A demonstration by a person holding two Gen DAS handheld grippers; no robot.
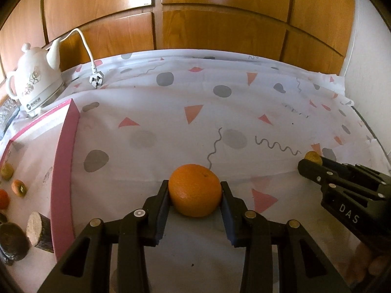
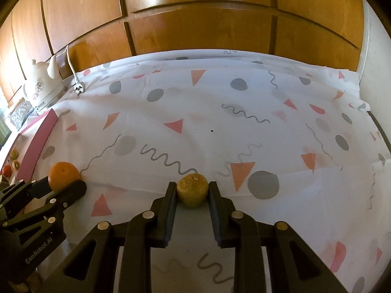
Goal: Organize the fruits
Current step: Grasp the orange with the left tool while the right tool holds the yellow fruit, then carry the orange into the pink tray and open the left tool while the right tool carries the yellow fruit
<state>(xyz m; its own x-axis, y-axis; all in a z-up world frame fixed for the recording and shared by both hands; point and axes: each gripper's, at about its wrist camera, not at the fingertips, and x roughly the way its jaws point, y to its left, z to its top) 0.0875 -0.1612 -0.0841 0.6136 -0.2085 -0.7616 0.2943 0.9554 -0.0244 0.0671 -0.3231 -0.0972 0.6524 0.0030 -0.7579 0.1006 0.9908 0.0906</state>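
Leftmost, a white kettle (image 1: 36, 83) stands at the far corner of the table (image 1: 171, 127), and just beside it a pink-rimmed tray (image 1: 64, 171) holds several small fruits (image 1: 19, 188) and a cut log piece (image 1: 40, 232). Right of the tray, the left gripper (image 1: 195, 193) has its fingers (image 1: 162, 202) pressed against both sides of an orange (image 1: 195, 189), gripping it. Farther right, the right gripper (image 2: 192, 191) has its fingers (image 2: 171, 200) drawn in narrowly, clamping a small yellow-green fruit (image 2: 192, 190) above the patterned tablecloth (image 2: 220, 127).
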